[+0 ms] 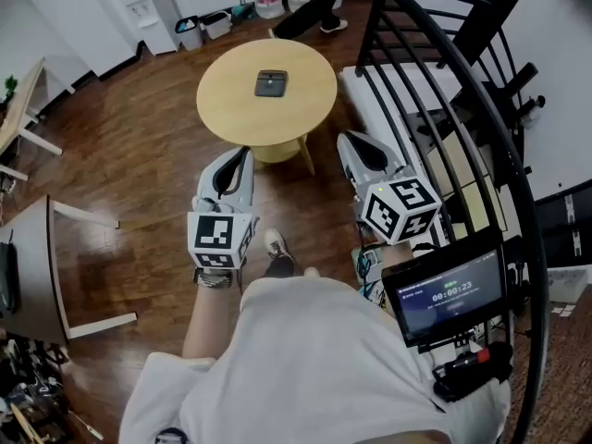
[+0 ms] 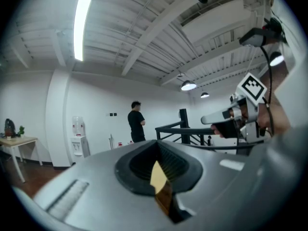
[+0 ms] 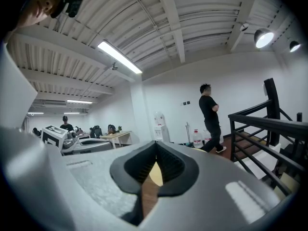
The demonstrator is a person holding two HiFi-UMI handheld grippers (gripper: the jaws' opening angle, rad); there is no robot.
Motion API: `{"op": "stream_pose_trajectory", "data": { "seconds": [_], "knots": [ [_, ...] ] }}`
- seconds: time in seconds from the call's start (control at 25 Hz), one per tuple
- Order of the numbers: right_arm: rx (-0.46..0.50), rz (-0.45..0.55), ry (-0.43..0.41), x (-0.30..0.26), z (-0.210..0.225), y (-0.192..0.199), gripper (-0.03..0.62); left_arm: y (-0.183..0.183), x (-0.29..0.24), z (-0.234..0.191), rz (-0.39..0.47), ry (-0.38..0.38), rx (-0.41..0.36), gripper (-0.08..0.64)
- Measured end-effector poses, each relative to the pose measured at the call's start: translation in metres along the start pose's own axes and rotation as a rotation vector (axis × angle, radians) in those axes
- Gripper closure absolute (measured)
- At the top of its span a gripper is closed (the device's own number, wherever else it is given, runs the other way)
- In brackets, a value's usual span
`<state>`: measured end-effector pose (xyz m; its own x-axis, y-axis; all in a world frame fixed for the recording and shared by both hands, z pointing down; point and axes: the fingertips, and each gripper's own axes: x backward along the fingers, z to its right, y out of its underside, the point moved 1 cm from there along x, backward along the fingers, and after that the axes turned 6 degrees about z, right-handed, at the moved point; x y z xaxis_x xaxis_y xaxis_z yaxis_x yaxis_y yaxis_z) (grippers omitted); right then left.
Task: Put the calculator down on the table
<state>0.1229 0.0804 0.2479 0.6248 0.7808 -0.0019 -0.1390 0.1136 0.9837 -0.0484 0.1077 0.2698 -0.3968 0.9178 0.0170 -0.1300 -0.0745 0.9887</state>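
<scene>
Calculator (image 1: 270,83): held by neither gripper.
Left gripper (image 1: 242,155): jaws clenched together, nothing between them.
Right gripper (image 1: 351,144): jaws likewise pressed closed, empty.
Both sit side by side at centre frame in the head view, apart from the table.
Round wooden table (image 1: 222,100): upper centre; the calculator lies flat near its middle, a small dark slab, apparently face up.
Black railing (image 1: 444,91): right side.
Person in black (image 1: 313,7): top edge, beyond the table.

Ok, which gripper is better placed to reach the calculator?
Left, probably: the left gripper points at the table, nearly in line with the calculator; the right gripper sits off beside the railing.
</scene>
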Motion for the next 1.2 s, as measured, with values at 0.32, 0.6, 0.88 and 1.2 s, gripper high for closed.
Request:
{"op": "stream_pose_trajectory", "data": {
  "seconds": [0.32, 0.6, 0.88, 1.2],
  "knots": [
    [0.020, 0.009, -0.016, 0.031, -0.015, -0.001, 0.590, -0.008, 0.025, 0.032, -0.005, 0.006, -0.017, 0.554],
    [0.006, -0.010, -0.045, 0.042, -0.028, 0.009, 0.589, -0.008, 0.044, 0.042, -0.010, -0.018, -0.015, 0.554],
    [0.001, -0.010, -0.033, 0.029, -0.047, 0.012, 0.590, -0.001, 0.054, 0.028, -0.009, 0.010, -0.004, 0.554],
    [0.037, 0.051, 0.010, 0.006, -0.048, -0.009, 0.590, -0.014, 0.038, 0.001, 0.019, 0.009, -0.016, 0.554]
  ]
}}
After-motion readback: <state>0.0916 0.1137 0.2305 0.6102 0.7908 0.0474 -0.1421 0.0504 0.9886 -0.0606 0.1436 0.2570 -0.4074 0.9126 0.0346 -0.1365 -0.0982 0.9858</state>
